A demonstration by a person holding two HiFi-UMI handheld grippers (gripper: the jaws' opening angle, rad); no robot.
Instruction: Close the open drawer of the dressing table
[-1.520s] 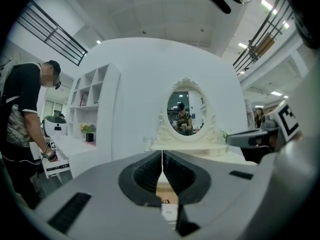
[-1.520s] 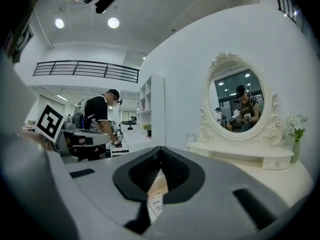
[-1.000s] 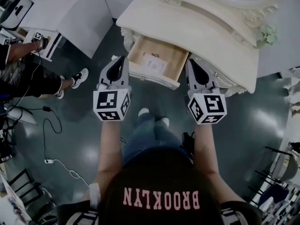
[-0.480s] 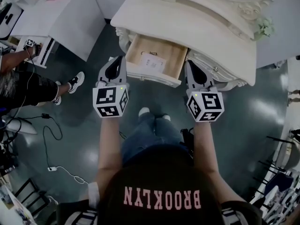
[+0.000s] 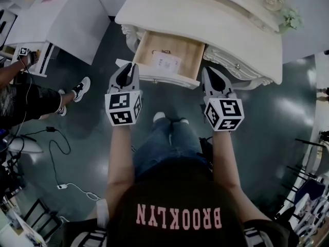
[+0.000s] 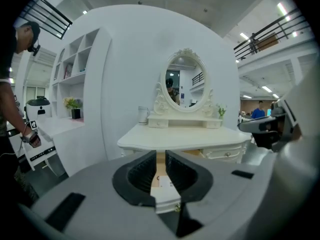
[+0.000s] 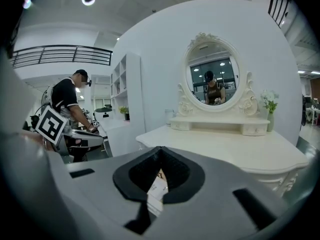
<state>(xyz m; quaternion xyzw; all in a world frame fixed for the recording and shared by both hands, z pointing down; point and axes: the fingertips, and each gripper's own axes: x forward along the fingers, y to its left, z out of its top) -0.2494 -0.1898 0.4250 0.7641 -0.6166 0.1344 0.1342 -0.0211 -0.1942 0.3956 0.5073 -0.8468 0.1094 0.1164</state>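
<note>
The drawer (image 5: pixel 154 48) stands pulled out from under the top of the cream-white desk (image 5: pixel 205 19), toward the person. Its wooden bottom is in view, and a white slip of paper (image 5: pixel 165 62) lies inside it. The drawer's pale front (image 5: pixel 169 80) faces the person's legs (image 5: pixel 164 143).

The left gripper (image 5: pixel 129 69) is held just beside the left front corner of the drawer. Its jaws are all but closed, with only a thin slit between them, and they hold nothing. In the left gripper view, the drawer front and the paper show through that slit, beyond the jaws.

The right gripper (image 5: pixel 209 73) is near the drawer's right front corner, in front of the desk's carved edge. Its jaws meet at the tips and are empty.

From the head view I cannot tell whether either gripper touches the drawer.

An oval mirror (image 7: pixel 212 79) in a carved frame rises at the back of the desk, with a small bunch of flowers (image 5: pixel 291 19) beside it. Another person (image 5: pixel 31 94) is off to the left, and a cable (image 5: pixel 61 153) lies on the dark floor (image 5: pixel 267 122).
</note>
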